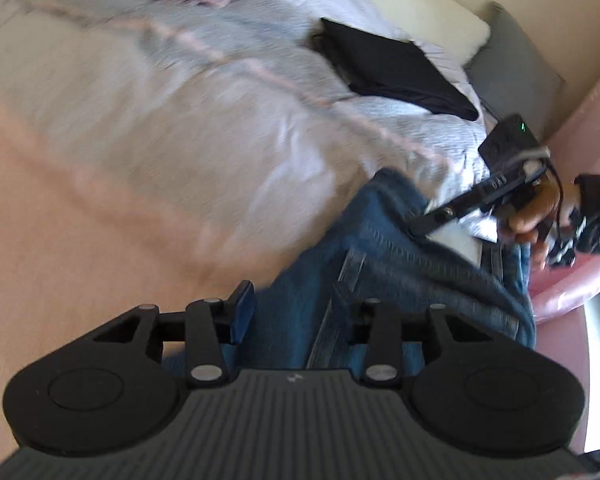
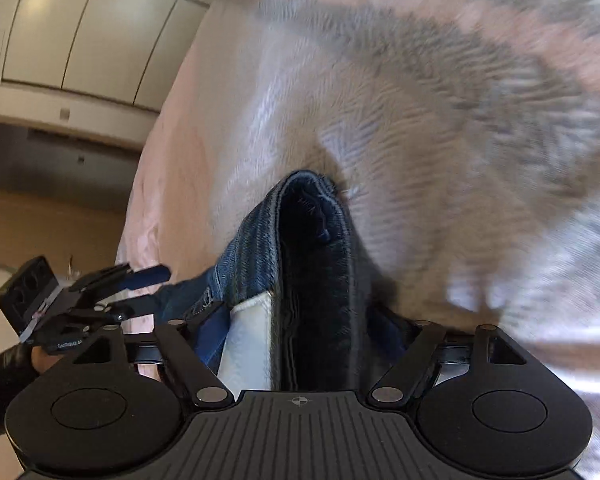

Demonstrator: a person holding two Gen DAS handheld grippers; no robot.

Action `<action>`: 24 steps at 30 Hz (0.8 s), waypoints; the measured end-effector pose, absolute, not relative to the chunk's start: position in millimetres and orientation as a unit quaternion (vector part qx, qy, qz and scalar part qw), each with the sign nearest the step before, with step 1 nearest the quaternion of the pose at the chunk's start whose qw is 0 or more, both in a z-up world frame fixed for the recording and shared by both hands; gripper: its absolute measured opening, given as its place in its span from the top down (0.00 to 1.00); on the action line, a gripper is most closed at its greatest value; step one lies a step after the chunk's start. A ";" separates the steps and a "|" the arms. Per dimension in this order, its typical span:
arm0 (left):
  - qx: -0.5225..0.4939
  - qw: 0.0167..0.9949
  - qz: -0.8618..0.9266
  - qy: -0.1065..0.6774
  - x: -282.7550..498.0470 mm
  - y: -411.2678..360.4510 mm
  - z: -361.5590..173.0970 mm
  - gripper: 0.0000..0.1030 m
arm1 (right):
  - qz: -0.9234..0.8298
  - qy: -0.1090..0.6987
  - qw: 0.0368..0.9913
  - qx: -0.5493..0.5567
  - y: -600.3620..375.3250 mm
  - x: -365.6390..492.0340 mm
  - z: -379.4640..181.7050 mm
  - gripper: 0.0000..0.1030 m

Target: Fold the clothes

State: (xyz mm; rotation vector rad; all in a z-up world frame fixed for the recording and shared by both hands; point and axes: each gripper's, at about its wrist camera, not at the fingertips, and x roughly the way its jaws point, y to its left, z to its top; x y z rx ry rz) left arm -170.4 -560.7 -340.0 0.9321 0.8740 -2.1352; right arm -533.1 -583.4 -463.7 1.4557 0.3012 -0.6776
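Note:
A pair of blue jeans [image 1: 400, 276] lies bunched on the bed, its white pocket lining showing at the waist. In the left wrist view my left gripper [image 1: 296, 312] is shut on a fold of the denim, and the cloth hides one of its fingers. The right wrist view shows the same grip from the side, with my left gripper [image 2: 156, 284] pinching the denim edge. My right gripper [image 2: 300, 332] stands open, its jaws wide around the folded jeans [image 2: 260, 240] and the pads apart from the cloth. The right gripper [image 1: 416, 228] sits at the waistband, held by a hand [image 1: 536, 220].
A grey-white blanket [image 1: 220, 100] covers the bed over a pink sheet [image 1: 40, 168]. A folded black garment [image 1: 392, 68] lies near a white pillow [image 1: 420, 12] and a grey pillow [image 1: 516, 68]. Wardrobe doors [image 2: 80, 32] stand beyond the bed's edge.

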 end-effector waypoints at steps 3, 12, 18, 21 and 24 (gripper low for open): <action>0.354 0.312 -0.825 0.311 -172.0 -539.8 -331.6 0.65 | -0.307 0.160 0.713 0.611 -583.8 -524.1 -430.2 0.66; 0.414 0.320 -0.820 0.232 -231.6 -529.1 -379.2 0.58 | -0.348 0.232 0.775 0.473 -604.7 -514.3 -413.4 0.66; 0.367 0.375 -0.812 0.256 -193.5 -519.9 -343.5 0.68 | -0.411 0.247 0.770 0.422 -581.5 -511.9 -387.6 0.53; 0.364 0.406 -0.789 0.283 -165.9 -514.4 -343.5 0.68 | -0.475 0.235 0.761 0.375 -547.9 -512.4 -355.5 0.53; 0.375 0.410 -0.782 0.284 -164.1 -519.0 -364.2 0.67 | -0.476 0.189 0.771 0.380 -515.9 -506.6 -349.0 0.53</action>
